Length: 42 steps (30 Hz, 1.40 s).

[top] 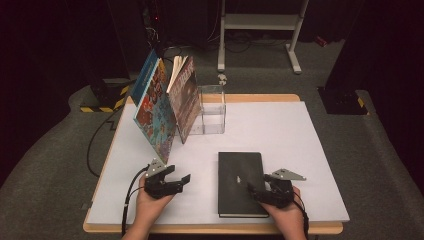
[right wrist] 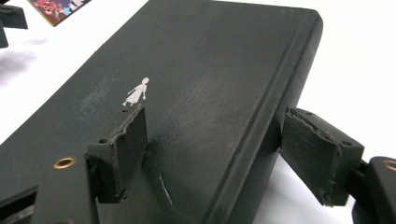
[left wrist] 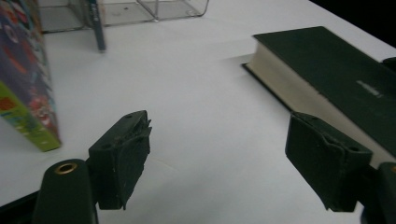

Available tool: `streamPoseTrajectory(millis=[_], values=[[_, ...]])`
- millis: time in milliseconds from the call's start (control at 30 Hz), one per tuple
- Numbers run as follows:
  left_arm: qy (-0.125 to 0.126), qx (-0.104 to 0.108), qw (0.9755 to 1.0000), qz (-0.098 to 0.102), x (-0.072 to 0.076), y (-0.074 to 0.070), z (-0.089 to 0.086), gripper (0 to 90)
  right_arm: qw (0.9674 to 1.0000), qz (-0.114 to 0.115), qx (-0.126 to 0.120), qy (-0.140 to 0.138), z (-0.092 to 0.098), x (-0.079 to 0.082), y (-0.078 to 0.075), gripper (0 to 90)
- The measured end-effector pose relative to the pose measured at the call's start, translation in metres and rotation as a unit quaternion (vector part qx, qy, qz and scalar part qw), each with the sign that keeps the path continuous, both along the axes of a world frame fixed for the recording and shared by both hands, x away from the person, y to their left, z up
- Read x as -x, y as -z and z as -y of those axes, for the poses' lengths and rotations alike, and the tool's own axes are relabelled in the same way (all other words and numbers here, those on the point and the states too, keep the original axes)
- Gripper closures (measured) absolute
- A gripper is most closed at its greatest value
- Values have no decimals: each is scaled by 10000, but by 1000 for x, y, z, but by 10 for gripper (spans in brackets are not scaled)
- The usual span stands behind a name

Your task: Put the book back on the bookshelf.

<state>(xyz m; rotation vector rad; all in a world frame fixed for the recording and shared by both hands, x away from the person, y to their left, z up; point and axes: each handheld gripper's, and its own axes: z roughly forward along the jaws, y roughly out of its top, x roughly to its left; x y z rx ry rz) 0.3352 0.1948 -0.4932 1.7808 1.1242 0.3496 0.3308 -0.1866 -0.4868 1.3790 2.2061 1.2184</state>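
A black hardcover book lies flat on the white table at the front right, a small white figure printed on its cover. My right gripper is open at the book's near right corner. In the right gripper view one jaw hovers over the cover and the other stands beside the spine edge with a gap showing. My left gripper rests to the left of the book, open with nothing between its fingers. The book's page edge faces it.
Colourful picture books stand leaning together at the back left, one with a dark cover against a clear plastic box. A white metal frame stands on the floor beyond the table. Cables trail off the left edge.
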Motion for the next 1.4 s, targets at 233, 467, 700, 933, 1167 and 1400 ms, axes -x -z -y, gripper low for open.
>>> streamPoseTrajectory(millis=[233,467,700,933,1167,1400], values=[[335,15,9994,81,8,-2,17,225,9992,-1,167,-360,-39,-17,-3,229],[737,84,9972,-37,16,-1,43,224,9979,-19,131,-630,-46,-20,-3,239],[910,136,9954,-270,15,8,61,231,9978,30,-47,-655,-30,-7,0,239],[805,155,9962,-289,11,7,69,253,9969,19,-250,-740,-29,0,4,275],[844,50,9960,-306,-4,4,71,269,9981,131,-54,-602,-36,2,1,272],[694,70,9969,-361,-30,2,66,294,9976,212,54,-650,-46,-2,0,274]])
